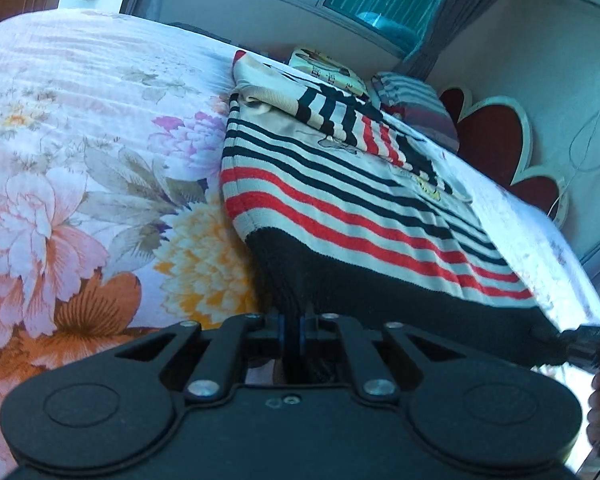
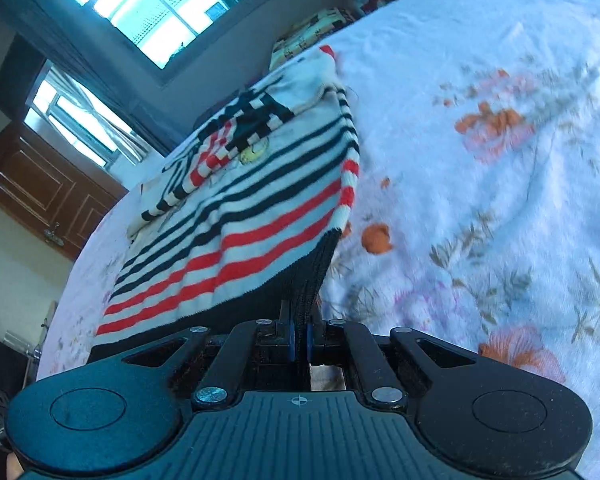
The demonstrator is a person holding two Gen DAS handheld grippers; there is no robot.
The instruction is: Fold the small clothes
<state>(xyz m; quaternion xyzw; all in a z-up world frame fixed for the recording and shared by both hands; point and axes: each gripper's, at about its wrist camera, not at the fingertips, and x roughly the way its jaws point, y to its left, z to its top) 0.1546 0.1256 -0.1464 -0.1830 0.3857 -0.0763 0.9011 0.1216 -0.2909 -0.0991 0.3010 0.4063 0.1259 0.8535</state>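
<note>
Left gripper (image 1: 294, 330) pinching striped sweater (image 1: 340, 200) hem, right gripper (image 2: 300, 338) apparently likewise

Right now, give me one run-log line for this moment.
left gripper: shut on black hem | right gripper: shut on black hem | striped knit sweater: on floral bedsheet, sleeves folded in

The sweater (image 1: 340, 184) lies on the bedsheet (image 1: 80, 160), its near hem between the left gripper (image 1: 294, 330) and right gripper (image 2: 300, 338); pillows (image 1: 416, 104) lie behind it
</note>
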